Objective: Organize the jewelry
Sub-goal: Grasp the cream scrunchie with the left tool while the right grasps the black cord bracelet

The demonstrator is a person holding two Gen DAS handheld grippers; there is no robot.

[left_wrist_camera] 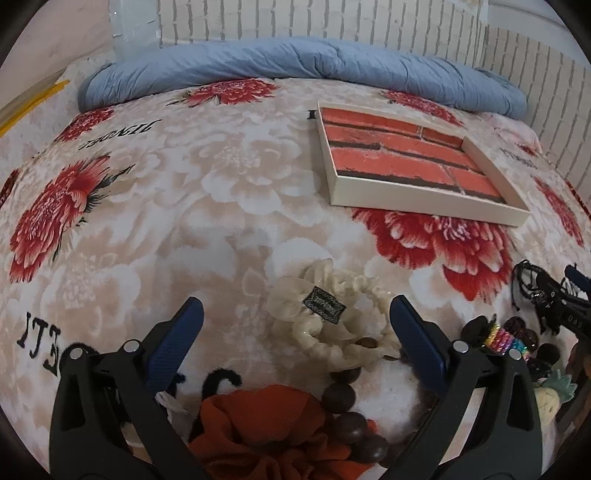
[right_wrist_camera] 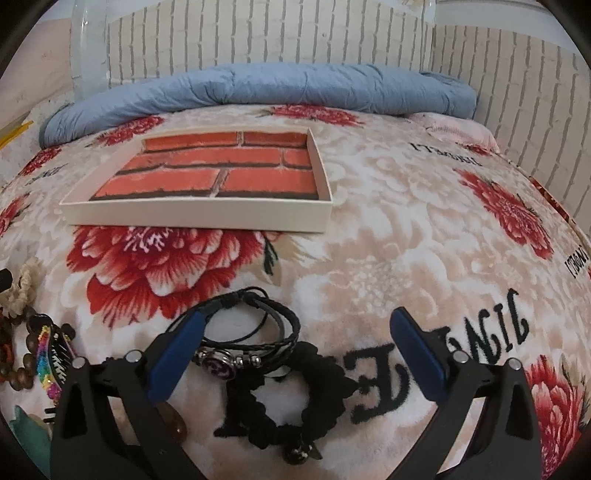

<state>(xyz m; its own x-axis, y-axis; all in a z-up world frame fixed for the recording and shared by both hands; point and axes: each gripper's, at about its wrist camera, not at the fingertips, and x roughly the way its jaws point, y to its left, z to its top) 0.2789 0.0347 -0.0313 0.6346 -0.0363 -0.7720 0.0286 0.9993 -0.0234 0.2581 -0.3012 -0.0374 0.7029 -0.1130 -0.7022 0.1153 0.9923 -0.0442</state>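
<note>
A shallow cream box [left_wrist_camera: 369,192] with a red-brick-print floor lies empty on the floral blanket; it also shows in the right wrist view [right_wrist_camera: 199,216]. My left gripper [left_wrist_camera: 295,332] is open, its fingers either side of a cream scrunchie [left_wrist_camera: 332,325]. An orange scrunchie [left_wrist_camera: 273,424] and a dark bead bracelet [left_wrist_camera: 351,413] lie just below it. My right gripper [right_wrist_camera: 295,336] is open over a black braided bracelet [right_wrist_camera: 258,332] with a purple charm and a black scrunchie [right_wrist_camera: 288,398].
A rainbow hair clip [left_wrist_camera: 504,338], more beads and a pineapple charm [left_wrist_camera: 552,393] lie at the left view's right edge. A rolled blue quilt [right_wrist_camera: 258,88] lies along the far edge of the bed below a white brick wall [right_wrist_camera: 295,33].
</note>
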